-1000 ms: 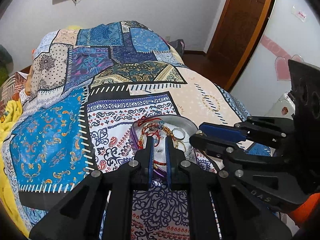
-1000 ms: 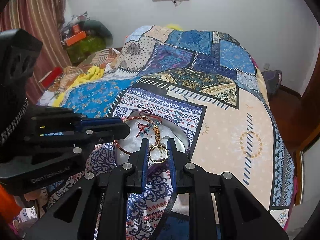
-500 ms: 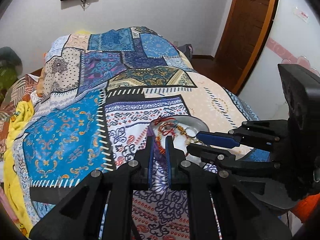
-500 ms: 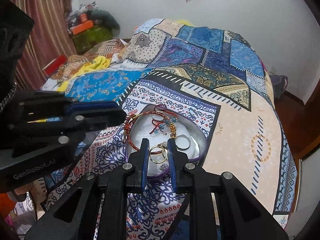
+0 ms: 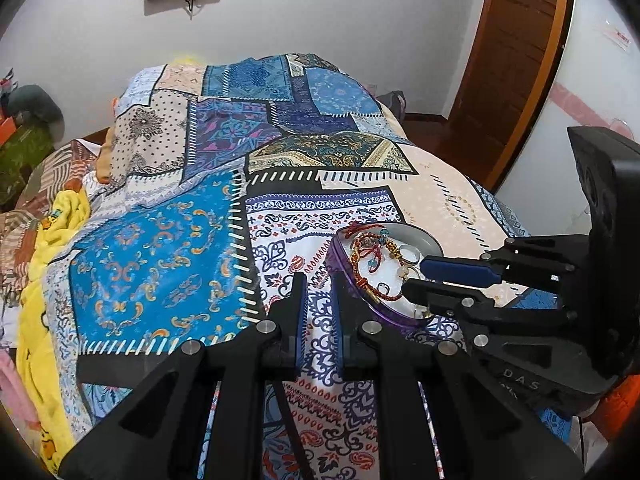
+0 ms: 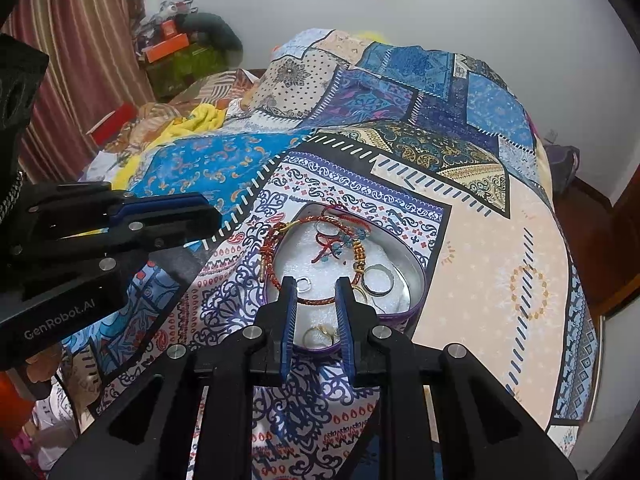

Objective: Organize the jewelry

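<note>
A heart-shaped purple-rimmed tin (image 6: 414, 280) with a white lining lies on the patterned bedspread. It holds a red braided bracelet (image 6: 276, 256), a beaded cord, a silver ring (image 6: 378, 280) and a gold ring (image 6: 316, 336) near its front tip. My right gripper (image 6: 316, 286) hovers over the tin's near end, its jaws a narrow gap apart and empty, with the gold ring lying below them. My left gripper (image 5: 318, 280) is just left of the tin (image 5: 434, 244), jaws narrowly apart and empty. The right gripper (image 5: 414, 276) also shows in the left wrist view, over the tin.
The quilt (image 6: 500, 260) covers the bed and drops off at the right edge toward a wooden floor and door (image 5: 516, 60). A yellow blanket (image 5: 44, 248) and clutter lie at the left by a striped curtain (image 6: 76, 60).
The right gripper has let go of the gold ring it held, which now lies in the tin's front tip. The left gripper has shifted left, off the tin.
</note>
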`<action>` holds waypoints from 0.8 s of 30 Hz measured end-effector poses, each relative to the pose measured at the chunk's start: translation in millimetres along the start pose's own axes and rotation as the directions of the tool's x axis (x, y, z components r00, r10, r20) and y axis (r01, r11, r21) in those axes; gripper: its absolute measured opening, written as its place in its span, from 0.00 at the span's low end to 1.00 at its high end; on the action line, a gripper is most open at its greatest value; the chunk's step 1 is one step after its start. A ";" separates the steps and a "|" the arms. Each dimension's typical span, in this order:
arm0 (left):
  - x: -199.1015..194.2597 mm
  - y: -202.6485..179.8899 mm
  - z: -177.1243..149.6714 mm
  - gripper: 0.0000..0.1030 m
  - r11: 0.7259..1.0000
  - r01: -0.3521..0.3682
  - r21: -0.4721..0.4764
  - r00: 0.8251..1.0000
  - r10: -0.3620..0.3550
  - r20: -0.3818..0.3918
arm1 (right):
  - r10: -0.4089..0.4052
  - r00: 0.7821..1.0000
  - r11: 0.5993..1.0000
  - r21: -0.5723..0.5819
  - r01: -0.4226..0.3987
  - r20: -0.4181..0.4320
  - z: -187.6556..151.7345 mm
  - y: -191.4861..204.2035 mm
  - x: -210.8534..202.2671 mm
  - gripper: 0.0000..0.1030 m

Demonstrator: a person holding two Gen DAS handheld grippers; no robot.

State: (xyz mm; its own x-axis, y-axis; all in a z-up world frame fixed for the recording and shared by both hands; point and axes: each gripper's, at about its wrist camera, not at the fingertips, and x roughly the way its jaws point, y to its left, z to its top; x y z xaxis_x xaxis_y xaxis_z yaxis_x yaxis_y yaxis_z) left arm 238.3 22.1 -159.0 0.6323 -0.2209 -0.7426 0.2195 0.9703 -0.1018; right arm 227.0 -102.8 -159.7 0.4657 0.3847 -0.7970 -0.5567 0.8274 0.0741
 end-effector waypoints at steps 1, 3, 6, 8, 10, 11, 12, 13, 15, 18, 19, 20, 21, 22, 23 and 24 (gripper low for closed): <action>-4.3 -0.2 -0.4 0.10 1.000 -0.003 -0.001 1.000 0.003 0.006 | -0.002 1.000 1.000 -0.001 0.002 0.004 0.4 0.8 -3.4 0.17; -11.2 -1.5 -0.6 0.10 1.000 -0.008 -0.002 1.000 0.008 0.018 | -0.008 1.000 1.000 -0.001 0.008 0.016 0.9 2.1 -10.5 0.17; -24.6 -4.0 0.3 0.10 1.000 -0.019 -0.003 0.999 0.019 0.041 | -0.015 0.999 1.000 0.002 0.015 0.045 2.0 4.0 -27.3 0.17; -33.9 -5.4 2.0 0.10 1.000 -0.021 -0.006 0.998 0.021 0.057 | -0.022 0.997 1.000 0.004 0.022 0.067 2.5 5.7 -38.6 0.17; -49.3 -8.6 3.9 0.10 1.000 -0.023 -0.009 0.996 0.023 0.084 | -0.036 0.994 0.999 0.006 0.035 0.103 3.1 7.7 -56.5 0.17; -57.1 -10.6 4.9 0.10 1.000 -0.023 -0.010 0.995 0.024 0.100 | -0.043 0.991 0.999 0.008 0.043 0.125 3.6 8.9 -67.1 0.17; -65.3 -11.8 6.0 0.10 1.000 -0.024 -0.012 0.993 0.025 0.117 | -0.051 0.987 0.999 0.011 0.050 0.150 4.4 10.6 -78.3 0.17; -74.9 -13.9 7.0 0.10 1.000 -0.025 -0.014 0.990 0.027 0.137 | -0.056 0.984 0.998 0.014 0.054 0.169 5.0 11.9 -86.3 0.17; -91.6 -18.0 9.2 0.10 1.000 -0.026 -0.016 0.985 0.029 0.173 | -0.066 0.970 0.998 0.025 0.062 0.232 5.2 15.0 -112.5 0.17; -123.9 -27.5 10.8 0.10 1.000 -0.007 -0.018 0.972 0.011 0.236 | -0.109 0.930 0.994 0.046 0.099 0.350 0.8 21.6 -157.6 0.17; -138.9 -32.8 9.9 0.10 1.000 -0.012 -0.013 0.964 0.015 0.267 | -0.124 0.914 0.992 0.051 0.113 0.387 -1.7 24.6 -171.9 0.17; -150.0 -36.5 8.5 0.10 1.000 -0.024 -0.007 0.956 0.025 0.292 | -0.136 0.896 0.991 0.054 0.125 0.424 -4.4 27.8 -185.8 0.17; -158.4 -40.1 7.3 0.10 0.999 -0.035 -0.002 0.950 0.034 0.312 | -0.149 0.876 0.989 0.059 0.137 0.458 -7.6 31.2 -199.8 0.17; -173.3 -46.1 4.7 0.10 0.999 -0.053 0.004 0.936 0.049 0.348 | -0.160 0.857 0.987 0.063 0.148 0.490 -10.9 35.1 -212.6 0.17; -181.2 -48.8 3.1 0.10 0.998 -0.061 0.006 0.928 0.054 0.367 | -0.169 0.836 0.985 0.065 0.158 0.522 -14.8 39.4 -225.2 0.17; -195.0 -54.3 0.1 0.10 0.997 -0.073 0.012 0.914 0.062 0.400 | -0.179 0.813 0.983 0.069 0.169 0.555 -18.8 44.5 -237.9 0.17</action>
State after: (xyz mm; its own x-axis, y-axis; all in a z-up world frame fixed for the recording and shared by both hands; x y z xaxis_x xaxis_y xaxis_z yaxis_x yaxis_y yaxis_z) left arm 103.3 12.5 -8.7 0.8891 -0.1813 -0.4203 0.1816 0.9826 -0.0397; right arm 78.5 -165.2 21.9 0.8594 0.3919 -0.3283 -0.4212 0.9068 -0.0201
